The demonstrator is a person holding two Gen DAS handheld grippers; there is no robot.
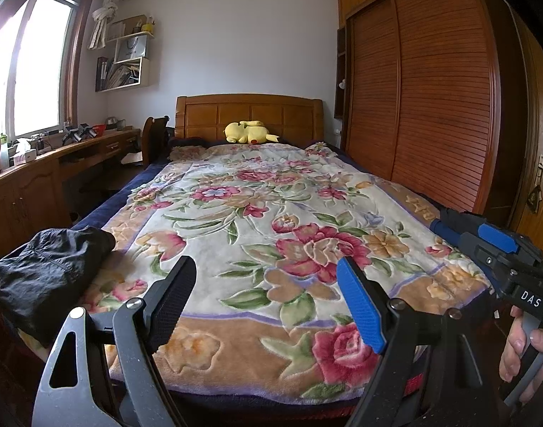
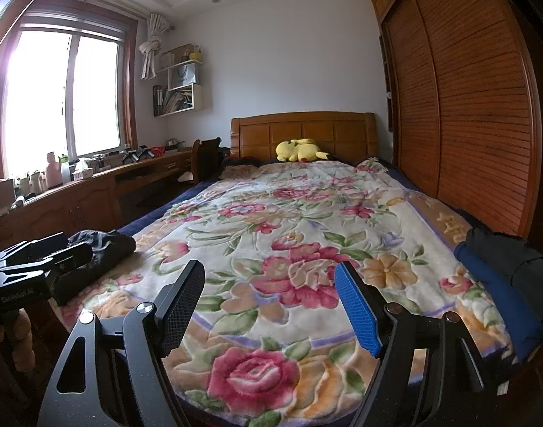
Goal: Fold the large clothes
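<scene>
A crumpled black garment [image 1: 47, 274] [image 2: 104, 247] lies on the near left corner of the bed. A second dark garment with a blue part [image 1: 449, 220] [image 2: 495, 277] lies at the bed's right edge. My left gripper [image 1: 266, 261] [image 2: 68, 249] hangs open over the foot of the floral blanket [image 1: 271, 195] [image 2: 289, 213], just right of the black garment, nothing between its pads. My right gripper [image 2: 269, 266] [image 1: 485, 245] is likewise open and empty, beside the blue and dark garment. A hand [image 1: 520, 348] holds its grip.
A yellow plush toy [image 1: 250, 132] [image 2: 299, 150] rests by the wooden headboard [image 1: 250, 114]. A slatted wooden wardrobe [image 1: 424, 99] runs along the right. A long desk with clutter [image 1: 40, 163] and a chair [image 1: 153, 135] stand left under the window.
</scene>
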